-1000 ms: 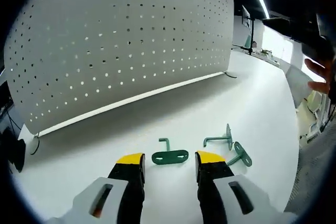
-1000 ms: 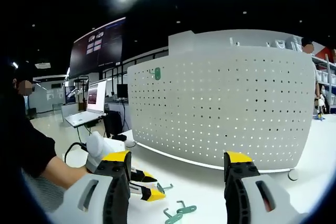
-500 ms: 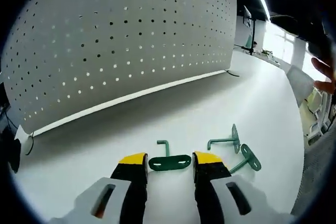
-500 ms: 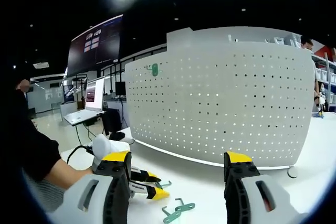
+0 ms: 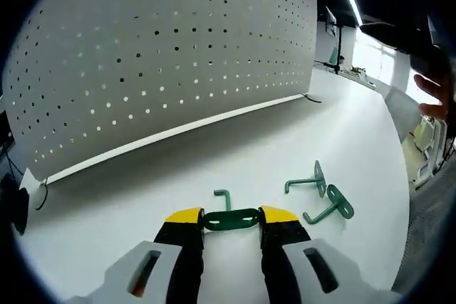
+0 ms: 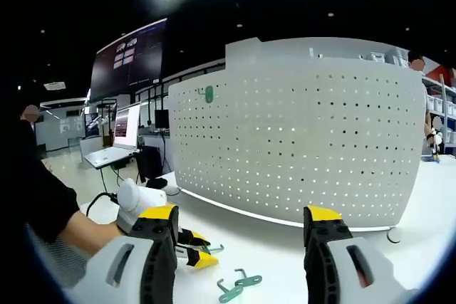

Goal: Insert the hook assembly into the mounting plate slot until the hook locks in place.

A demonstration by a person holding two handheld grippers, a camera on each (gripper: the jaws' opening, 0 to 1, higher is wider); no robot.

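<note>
With the green hook (image 5: 229, 218) lying on the worktop (image 5: 214, 169) between its yellow tips, the left claw (image 5: 231, 216) brackets it, not yet clenched. Right claw (image 6: 241, 222) hangs released. Next: clench, lift, carry toward the pegboard (image 5: 157, 55).

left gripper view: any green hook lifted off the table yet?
No. All three green hooks lie on the white table; the left gripper only straddles the nearest one.

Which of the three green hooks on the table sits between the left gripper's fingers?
The flat-lying hook, its slotted plate spanning the gap between the yellow-tipped fingers. The other two hooks lie apart, to its right.
</note>
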